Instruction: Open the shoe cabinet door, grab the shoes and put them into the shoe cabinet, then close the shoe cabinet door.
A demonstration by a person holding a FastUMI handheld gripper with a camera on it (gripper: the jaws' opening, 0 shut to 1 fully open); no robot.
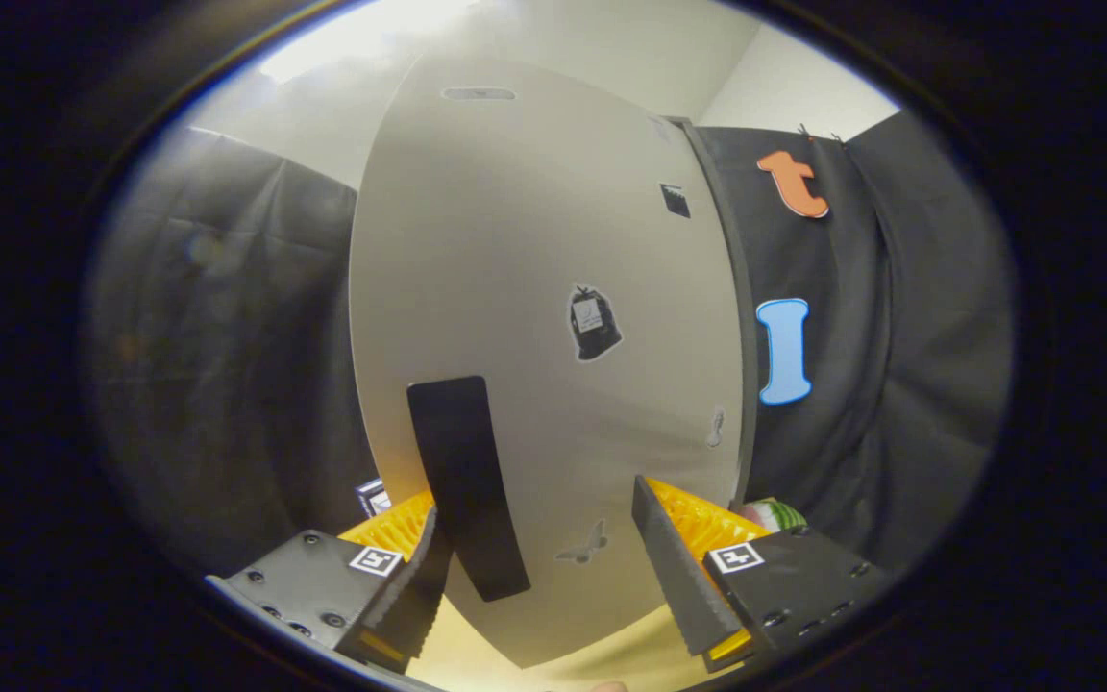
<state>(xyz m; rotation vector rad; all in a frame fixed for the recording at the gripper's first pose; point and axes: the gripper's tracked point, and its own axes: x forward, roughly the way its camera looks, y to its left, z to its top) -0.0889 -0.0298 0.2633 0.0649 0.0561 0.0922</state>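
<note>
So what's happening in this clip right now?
A hand-held gripper's tongs are open right in front of the pale shoe cabinet door. The door's dark vertical handle sits between the fingers, close to the left one, not yet clamped. The door carries a few small stickers. No shoes are being held.

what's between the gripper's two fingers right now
In the gripper view, the cabinet door and its dark handle, just inside one finger; the gripper stands open.
</note>
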